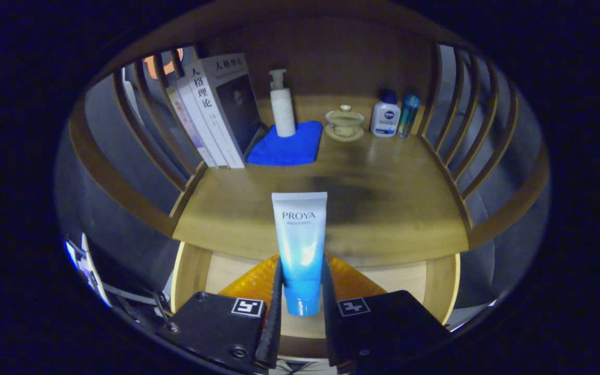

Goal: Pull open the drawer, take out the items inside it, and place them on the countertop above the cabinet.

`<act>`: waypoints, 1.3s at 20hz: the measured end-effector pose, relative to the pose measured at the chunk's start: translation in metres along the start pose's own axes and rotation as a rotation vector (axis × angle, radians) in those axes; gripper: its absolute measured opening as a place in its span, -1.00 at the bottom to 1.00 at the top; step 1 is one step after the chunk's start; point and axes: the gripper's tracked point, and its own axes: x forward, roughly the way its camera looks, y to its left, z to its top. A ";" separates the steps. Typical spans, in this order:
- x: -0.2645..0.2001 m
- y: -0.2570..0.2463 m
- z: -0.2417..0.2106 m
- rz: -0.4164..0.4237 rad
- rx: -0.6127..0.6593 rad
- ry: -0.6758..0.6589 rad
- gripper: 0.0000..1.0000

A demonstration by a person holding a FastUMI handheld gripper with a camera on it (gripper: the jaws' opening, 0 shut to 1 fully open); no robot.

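My gripper (301, 291) is shut on a blue-and-white cosmetic tube (300, 245), which stands upright between the fingers, cap end down. The tube hangs above the open drawer (190, 271), level with the front edge of the wooden countertop (383, 208). An orange object (250, 284) lies in the drawer just behind the fingers, partly hidden by them and by the tube.
At the back of the countertop stand leaning books (216, 109), a white pump bottle (282, 104) on a blue cloth (287, 146), a glass lidded cup (345, 124), a small white bottle (386, 117) and a slim teal bottle (408, 115). Curved wooden slat railings (461, 120) flank both sides.
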 end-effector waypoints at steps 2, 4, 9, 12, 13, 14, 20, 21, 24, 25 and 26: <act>0.011 -0.002 0.010 -0.023 0.005 -0.010 -0.23; 0.024 -0.003 0.018 -0.033 0.014 -0.023 -0.23; 0.055 -0.002 0.029 -0.018 0.039 -0.016 -0.23; 0.071 -0.005 0.035 -0.022 0.039 -0.016 -0.23; 0.075 -0.007 0.037 -0.024 0.039 -0.020 -0.23; 0.081 -0.006 0.038 -0.025 0.035 -0.023 -0.23; 0.091 -0.006 0.041 -0.011 0.022 -0.016 -0.06; 0.090 -0.006 0.040 -0.011 0.022 -0.013 -0.03; 0.077 -0.004 0.040 -0.007 0.021 -0.033 0.00; 0.068 0.000 0.038 0.008 0.025 -0.038 0.00; 0.058 0.004 0.035 0.024 0.030 -0.047 0.00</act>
